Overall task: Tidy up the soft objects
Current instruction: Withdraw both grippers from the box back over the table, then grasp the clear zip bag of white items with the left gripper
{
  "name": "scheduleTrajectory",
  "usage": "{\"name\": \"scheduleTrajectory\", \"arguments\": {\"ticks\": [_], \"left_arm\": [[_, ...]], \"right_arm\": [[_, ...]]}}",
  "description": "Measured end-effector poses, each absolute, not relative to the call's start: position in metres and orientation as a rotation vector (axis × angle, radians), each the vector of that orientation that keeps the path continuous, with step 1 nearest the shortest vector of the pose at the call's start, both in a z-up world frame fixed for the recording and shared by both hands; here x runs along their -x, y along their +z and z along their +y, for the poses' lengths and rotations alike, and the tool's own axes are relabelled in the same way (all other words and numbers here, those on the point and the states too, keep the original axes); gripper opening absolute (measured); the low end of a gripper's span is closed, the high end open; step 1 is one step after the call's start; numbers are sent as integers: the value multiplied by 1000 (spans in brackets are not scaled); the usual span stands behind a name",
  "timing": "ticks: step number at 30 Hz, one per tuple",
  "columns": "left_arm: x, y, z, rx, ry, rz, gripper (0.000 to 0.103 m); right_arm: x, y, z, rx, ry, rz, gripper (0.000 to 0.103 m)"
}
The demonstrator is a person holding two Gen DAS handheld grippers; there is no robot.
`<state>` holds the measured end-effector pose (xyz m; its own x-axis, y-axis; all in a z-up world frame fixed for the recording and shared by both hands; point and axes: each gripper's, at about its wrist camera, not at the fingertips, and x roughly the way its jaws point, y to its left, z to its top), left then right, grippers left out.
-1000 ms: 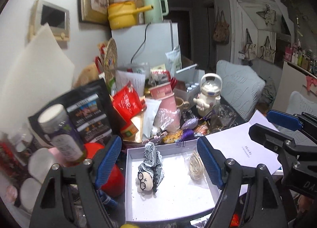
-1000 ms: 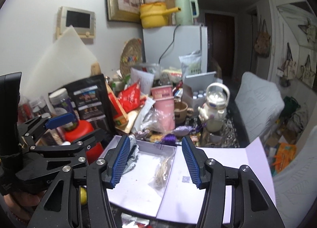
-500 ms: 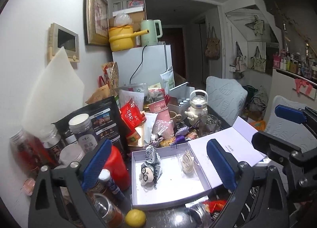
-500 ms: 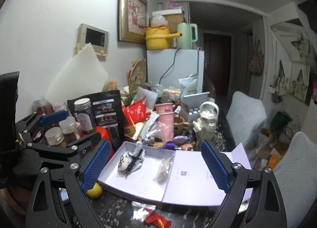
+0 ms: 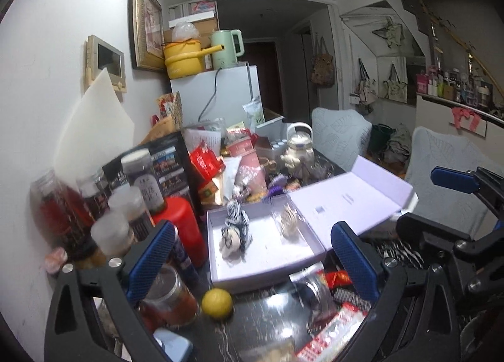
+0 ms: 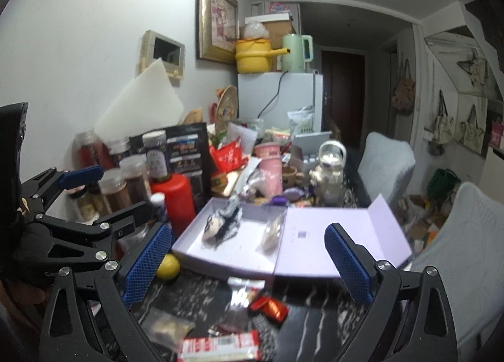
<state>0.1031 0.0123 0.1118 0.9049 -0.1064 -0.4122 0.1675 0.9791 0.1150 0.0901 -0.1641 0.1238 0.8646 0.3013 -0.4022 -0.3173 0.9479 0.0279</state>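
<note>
A shallow lavender box lies on the table with its lid flipped flat to the right. Inside lie a small doll in black-and-white checked cloth and a clear bag of beige string. My left gripper hovers short of the box with its jaws opening and nothing between them. In the right wrist view the same box, doll and bag lie ahead of my right gripper, whose jaws are also opening and hold nothing. The two grippers are side by side.
A lemon, a red bottle and several jars crowd the box's left side. Snack wrappers litter the dark marbled table in front. Cups, packets and a white teapot pile up behind; pale chairs stand right.
Both grippers have drawn back from the box and their jaws have spread wide. The box looks smaller, and the lemon and wrappers at the table's front have come into view.
</note>
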Motion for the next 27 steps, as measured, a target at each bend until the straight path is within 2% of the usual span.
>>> {"name": "scheduleTrajectory", "arguments": {"ticks": [10, 27], "left_arm": [[-79, 68, 18, -90, -165, 494, 101], [-89, -23, 28, -25, -167, 711, 101]], "right_arm": [[-64, 67, -157, 9, 287, 511, 99], [-54, -26, -172, -60, 245, 715, 99]]}}
